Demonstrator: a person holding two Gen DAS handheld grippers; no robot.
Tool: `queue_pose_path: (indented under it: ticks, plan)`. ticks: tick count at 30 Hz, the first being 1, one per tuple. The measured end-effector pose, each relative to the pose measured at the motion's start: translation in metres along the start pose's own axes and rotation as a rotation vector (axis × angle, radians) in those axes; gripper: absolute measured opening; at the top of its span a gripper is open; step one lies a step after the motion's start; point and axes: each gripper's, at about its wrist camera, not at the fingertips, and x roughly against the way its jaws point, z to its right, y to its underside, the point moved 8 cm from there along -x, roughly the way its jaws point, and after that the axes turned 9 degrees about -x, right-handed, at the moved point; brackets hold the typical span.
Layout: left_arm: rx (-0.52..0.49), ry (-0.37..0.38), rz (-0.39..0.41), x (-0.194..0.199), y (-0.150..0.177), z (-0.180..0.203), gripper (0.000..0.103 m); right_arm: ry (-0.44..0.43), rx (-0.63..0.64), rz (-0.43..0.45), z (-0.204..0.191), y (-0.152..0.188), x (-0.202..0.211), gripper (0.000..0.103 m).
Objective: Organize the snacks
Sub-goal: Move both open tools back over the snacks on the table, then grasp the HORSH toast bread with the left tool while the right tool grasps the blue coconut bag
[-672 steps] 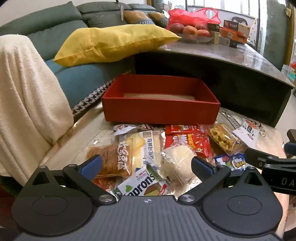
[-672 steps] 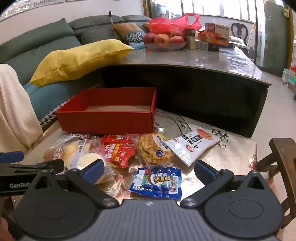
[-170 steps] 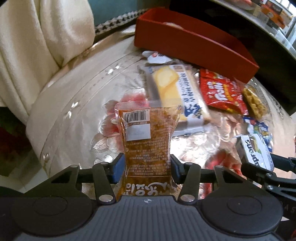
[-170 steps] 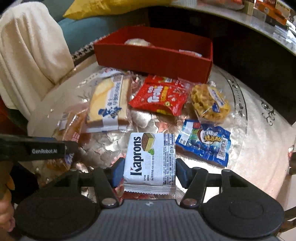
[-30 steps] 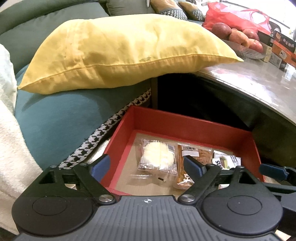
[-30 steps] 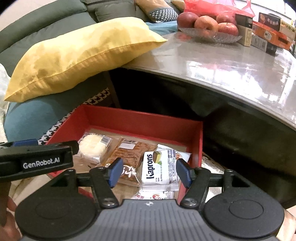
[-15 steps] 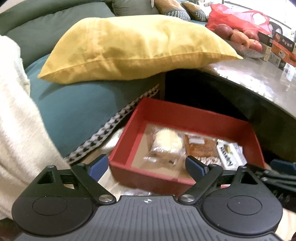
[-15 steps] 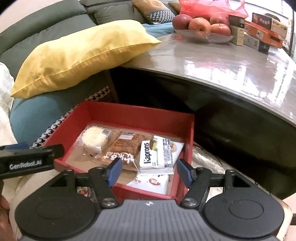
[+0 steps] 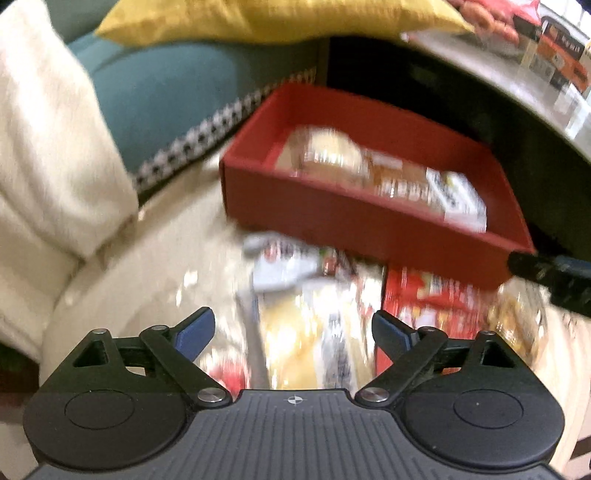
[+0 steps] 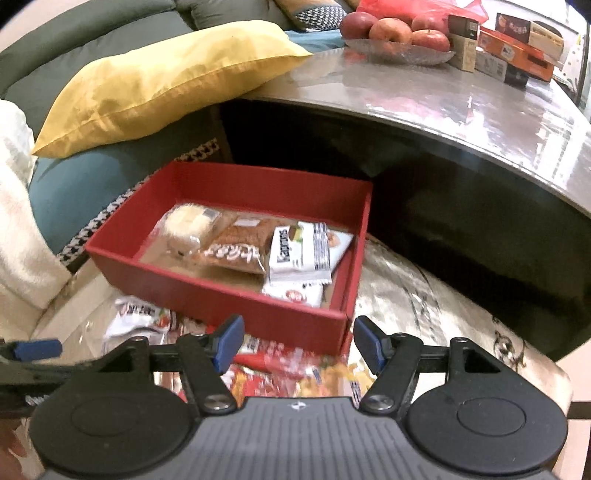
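Observation:
The red box (image 10: 255, 311) holds a round white cake pack (image 10: 186, 224), a brown pastry pack (image 10: 236, 246), a white Kaprons wafer pack (image 10: 298, 252) and another white pack (image 10: 295, 295). The box also shows in the blurred left wrist view (image 9: 354, 225). My left gripper (image 9: 293, 326) is open and empty above a yellow cake pack (image 9: 306, 332) and beside a red snack bag (image 9: 432, 302). My right gripper (image 10: 299, 341) is open and empty, just in front of the box, over red and yellow snack packs (image 10: 295, 373).
A yellow pillow (image 10: 162, 77) lies on the teal sofa behind the box. A cream blanket (image 9: 48, 147) hangs at the left. A dark table (image 10: 461, 110) with apples (image 10: 391, 29) and boxes overhangs the back right. A small white pack (image 10: 136, 314) lies left of the box.
Both grippers have pulled back from the box and tilted down toward the loose snacks on the low table. Both stay open and empty. The left view is blurred by motion.

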Motion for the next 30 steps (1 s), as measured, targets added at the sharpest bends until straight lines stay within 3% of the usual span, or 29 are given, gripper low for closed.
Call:
queue_pose_path:
  ticks: [8, 14, 18, 21, 30]
  plan:
    - [0.075, 0.044, -0.12, -0.026, 0.025, 0.008, 0.096, 0.005, -0.027, -0.005, 0.019, 0.019, 0.02, 0.062]
    - [0.135, 0.035, -0.153, -0.051, 0.018, 0.009, 0.1, 0.023, -0.044, -0.011, 0.036, 0.025, 0.024, 0.062]
    - [0.053, -0.05, -0.144, -0.055, 0.017, 0.018, 0.097, 0.036, -0.059, -0.024, 0.045, 0.027, 0.023, 0.062]
    - [0.018, -0.02, -0.13, -0.046, 0.019, 0.021, 0.084, 0.048, -0.061, -0.035, 0.05, 0.029, 0.023, 0.062]
    - [-0.04, 0.069, -0.127, -0.021, 0.037, 0.013, 0.079, 0.047, -0.064, -0.142, 0.064, 0.079, 0.026, 0.063]
